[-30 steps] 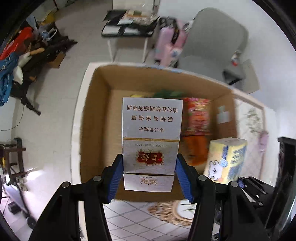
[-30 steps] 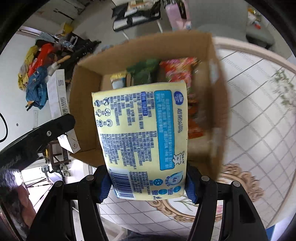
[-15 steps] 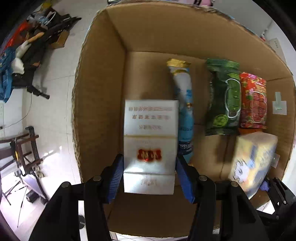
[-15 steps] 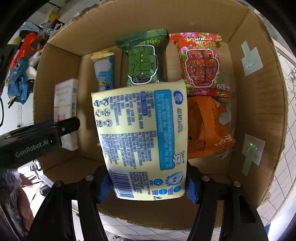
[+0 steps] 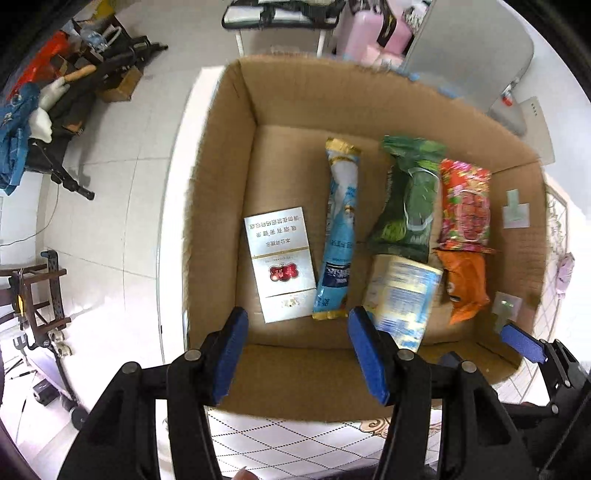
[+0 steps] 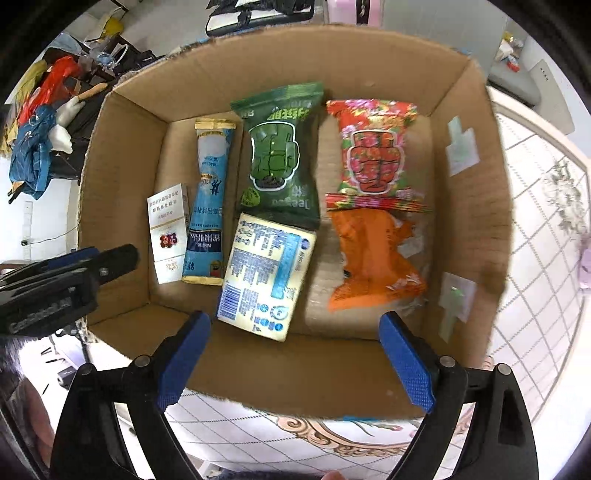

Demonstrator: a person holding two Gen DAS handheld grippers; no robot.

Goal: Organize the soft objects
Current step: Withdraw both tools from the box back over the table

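Note:
An open cardboard box (image 5: 221,206) (image 6: 476,206) holds a white cigarette pack (image 5: 279,264) (image 6: 168,232), a blue stick pack (image 5: 338,236) (image 6: 207,206), a green snack bag (image 5: 406,199) (image 6: 279,155), a red floral bag (image 5: 465,205) (image 6: 373,147), an orange bag (image 5: 466,286) (image 6: 369,258) and a yellow tissue pack (image 5: 400,295) (image 6: 266,273). My left gripper (image 5: 295,354) is open and empty above the box's near wall, just behind the cigarette pack. My right gripper (image 6: 293,358) is open and empty above the near wall, behind the tissue pack.
The box stands on a table with a tiled cloth (image 6: 535,258) (image 5: 295,435). Floor clutter (image 5: 55,92) lies to the left. A small table (image 5: 277,18), pink bags (image 5: 373,33) and a grey chair (image 5: 472,62) stand beyond the box.
Both grippers opened and let go. The cigarette pack and the tissue pack now lie on the box floor, and both grippers have drawn back toward the near wall.

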